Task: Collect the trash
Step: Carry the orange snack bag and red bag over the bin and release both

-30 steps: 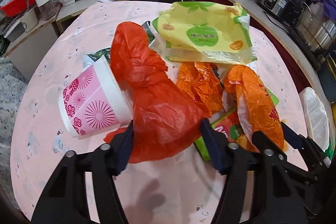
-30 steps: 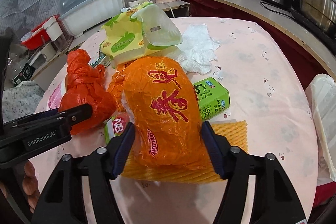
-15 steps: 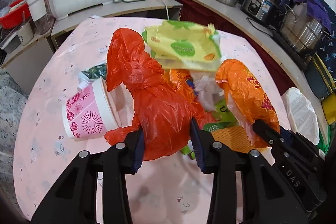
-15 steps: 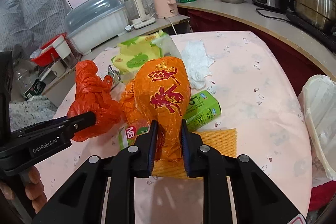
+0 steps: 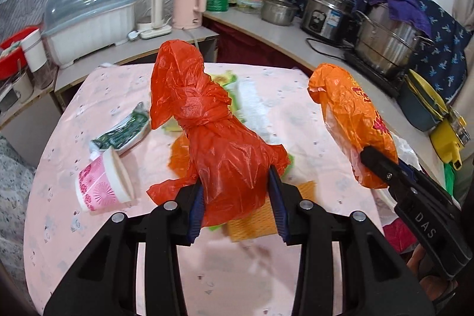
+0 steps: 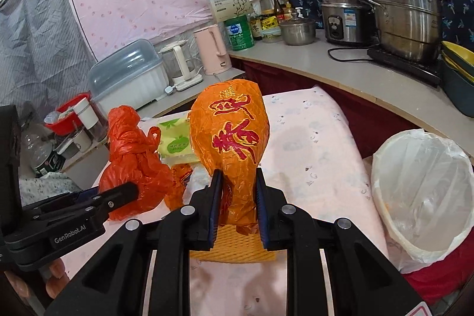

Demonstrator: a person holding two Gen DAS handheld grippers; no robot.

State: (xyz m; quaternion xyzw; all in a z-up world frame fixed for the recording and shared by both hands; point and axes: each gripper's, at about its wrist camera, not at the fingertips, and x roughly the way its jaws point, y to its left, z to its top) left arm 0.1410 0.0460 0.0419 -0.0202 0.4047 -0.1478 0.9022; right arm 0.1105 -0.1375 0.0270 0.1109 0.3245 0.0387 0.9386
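Observation:
My left gripper [image 5: 237, 197] is shut on a knotted red plastic bag [image 5: 213, 138] and holds it above the pink table [image 5: 59, 168]. My right gripper [image 6: 237, 200] is shut on an orange plastic bag with red characters [image 6: 231, 132], also lifted off the table. Each bag shows in the other view: the orange bag [image 5: 355, 120] at the right, the red bag [image 6: 133, 165] at the left. A white-lined trash bin [image 6: 423, 197] stands open to the right of the table.
On the table lie a pink paper cup [image 5: 100, 185], a green wrapper [image 5: 121, 132], a yellow-green packet [image 6: 174, 141], white tissue [image 5: 251, 105] and an orange foam net [image 6: 234, 245]. Counters behind and right hold kettles [image 5: 189, 2], a dish box [image 5: 89, 19] and pots [image 5: 385, 43].
Both grippers closed on their bags and lifted them off the table. The views have risen and pulled back from the trash pile.

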